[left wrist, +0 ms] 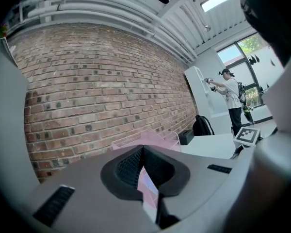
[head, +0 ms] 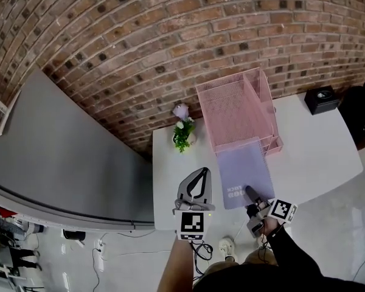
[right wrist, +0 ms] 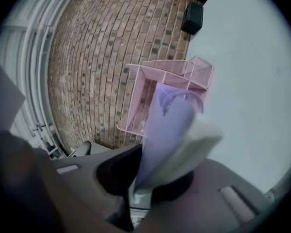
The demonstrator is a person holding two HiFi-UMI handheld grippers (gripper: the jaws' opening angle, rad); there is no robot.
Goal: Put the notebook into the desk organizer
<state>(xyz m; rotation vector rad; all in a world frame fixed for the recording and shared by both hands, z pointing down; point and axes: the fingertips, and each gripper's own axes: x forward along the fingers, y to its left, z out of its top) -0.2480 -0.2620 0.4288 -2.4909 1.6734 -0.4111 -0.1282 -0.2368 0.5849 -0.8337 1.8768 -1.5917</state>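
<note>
- A red-brown brick wall runs behind the organizer and fills the far side of the scene.
- A flat grey panel slopes away to the left of the organizer, well apart from it.
- The white rectangular table bears the organizer near its far edge, against the wall.
- The pink wire-mesh desk organizer stands upright, with its open front towards the person.
- The thin lavender notebook lies on the near side of the organizer. Its far edge is right at the organizer's open front; whether that edge is already inside cannot be told. White print shows on its cover near the right gripper.
- A black bag sits to the right of the organizer, past the table's corner.
- The left gripper hovers over the table, nearer the person than the organizer and to its left. Its jaws are pressed together with nothing between them.
- The right gripper is at the notebook's near edge, the side farthest from the organizer. Its jaws are clamped on the notebook, whose pages splay out beyond them.
- A small black box rests on the table to the right of the organizer.
- A little potted plant with a pale purple flower stands just left of the organizer.
</note>
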